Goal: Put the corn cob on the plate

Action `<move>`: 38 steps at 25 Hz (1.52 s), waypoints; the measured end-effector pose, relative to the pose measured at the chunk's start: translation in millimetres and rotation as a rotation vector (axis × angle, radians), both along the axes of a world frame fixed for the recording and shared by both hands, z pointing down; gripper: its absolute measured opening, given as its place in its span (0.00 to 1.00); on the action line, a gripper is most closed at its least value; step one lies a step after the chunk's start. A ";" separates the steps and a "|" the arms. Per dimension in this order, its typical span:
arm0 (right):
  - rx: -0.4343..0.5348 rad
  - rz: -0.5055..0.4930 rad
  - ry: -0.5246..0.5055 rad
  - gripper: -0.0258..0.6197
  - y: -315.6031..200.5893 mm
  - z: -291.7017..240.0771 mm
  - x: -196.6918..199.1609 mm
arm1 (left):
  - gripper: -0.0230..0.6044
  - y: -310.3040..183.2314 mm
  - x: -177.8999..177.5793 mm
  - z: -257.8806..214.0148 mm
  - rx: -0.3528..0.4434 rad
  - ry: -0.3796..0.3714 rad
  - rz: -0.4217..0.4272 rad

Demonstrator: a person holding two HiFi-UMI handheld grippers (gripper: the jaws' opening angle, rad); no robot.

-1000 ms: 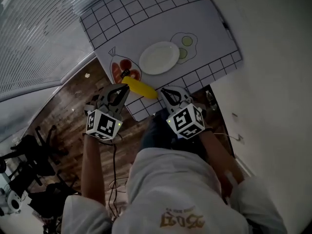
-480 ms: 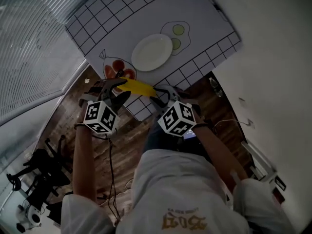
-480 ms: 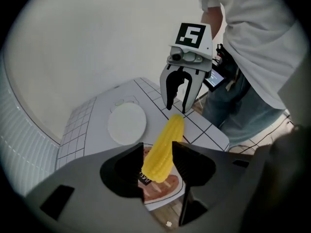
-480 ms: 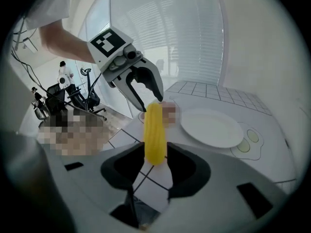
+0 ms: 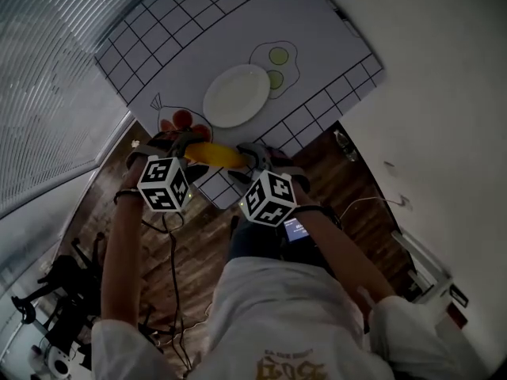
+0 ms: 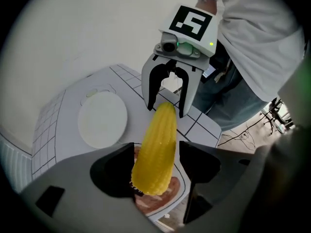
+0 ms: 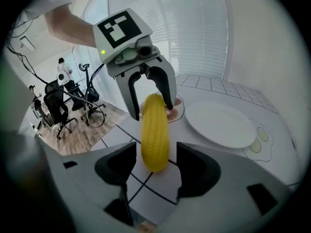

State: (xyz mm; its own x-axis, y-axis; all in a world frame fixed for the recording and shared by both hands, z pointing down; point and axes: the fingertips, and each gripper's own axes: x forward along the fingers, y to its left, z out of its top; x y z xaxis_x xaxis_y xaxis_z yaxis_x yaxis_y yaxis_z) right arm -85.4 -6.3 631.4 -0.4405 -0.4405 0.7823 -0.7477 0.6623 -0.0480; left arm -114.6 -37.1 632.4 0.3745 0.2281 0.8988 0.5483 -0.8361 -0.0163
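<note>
Your corn cob [image 6: 156, 144] is bright yellow, ribbed with neat rows of kernels, and the plate [image 5: 236, 95] is plain white. The surface [image 5: 158, 30] under them is white with a black grid of squares along its edges, and it carries thin black outline drawings: an egg drawing [image 5: 276, 55] with pale green yolks and a reddish-brown drawing [image 5: 182, 120]. The floor [image 5: 198, 236] is dark brown wood planks, and your shirt [image 5: 285, 315] is white with yellowish print.
</note>
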 end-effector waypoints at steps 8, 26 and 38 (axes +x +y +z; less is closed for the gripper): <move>-0.015 -0.054 0.054 0.36 -3.9 14.2 -4.9 | 0.47 -0.3 4.8 9.8 0.011 -0.046 0.050; 0.036 -0.165 0.100 0.35 -8.9 -16.5 -0.9 | 0.45 -1.8 4.2 -12.5 0.061 -0.083 -0.003; 0.112 -0.299 0.187 0.35 -8.0 -66.2 29.3 | 0.45 3.1 30.1 -60.3 0.094 -0.056 -0.158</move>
State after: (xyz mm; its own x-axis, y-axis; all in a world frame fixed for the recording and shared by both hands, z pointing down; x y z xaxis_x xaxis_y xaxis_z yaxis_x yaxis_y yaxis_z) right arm -56.1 -14.3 565.2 -0.4167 -0.4012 0.8157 -0.5095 0.8462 0.1560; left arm -84.4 -34.0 572.1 0.3479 0.0843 0.9337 0.4127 -0.9080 -0.0718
